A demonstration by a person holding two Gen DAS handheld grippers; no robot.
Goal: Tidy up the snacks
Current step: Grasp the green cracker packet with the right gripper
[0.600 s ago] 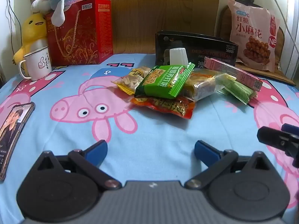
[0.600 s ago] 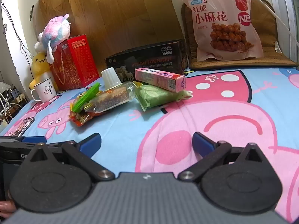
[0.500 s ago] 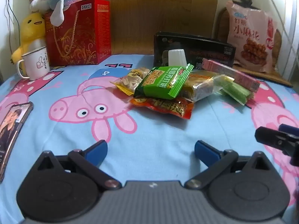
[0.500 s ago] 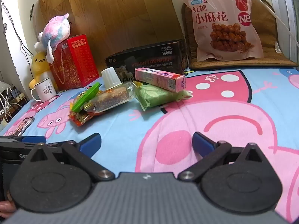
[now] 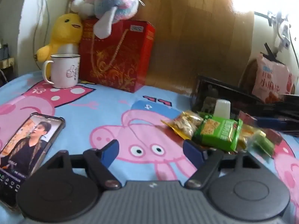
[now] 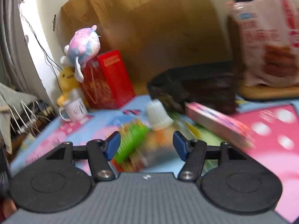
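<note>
Right gripper (image 6: 146, 145): blue-padded jaws spread wide, nothing pinched. It sits low at the near edge of the snack pile on the blue cartoon-pig bedsheet (image 6: 271, 136). The green foil-wrapped biscuit packet (image 6: 130, 141) lies directly ahead, in the gap between the open jaws, with the translucent orange-filled snack bag (image 6: 158, 149) touching it on the right. This view is motion-blurred; contact between pads and packet cannot be confirmed.

Left gripper (image 5: 151, 150): jaws likewise spread and empty, aimed at bare sheet. In its view the green packet (image 5: 218, 132) lies ahead and to the right, just beyond the right pad (image 5: 192, 150), resting on the pile beside the yellow peanut pouch (image 5: 184, 125).

Governing relation: the packet's long axis appears to run away from the right gripper, roughly along its fingers, so closing would pinch across the narrow width. The right gripper is judged the better-placed tool for the first pick. The long pink rectangular carton (image 6: 216, 123) lies to its right, behind the pile
</note>
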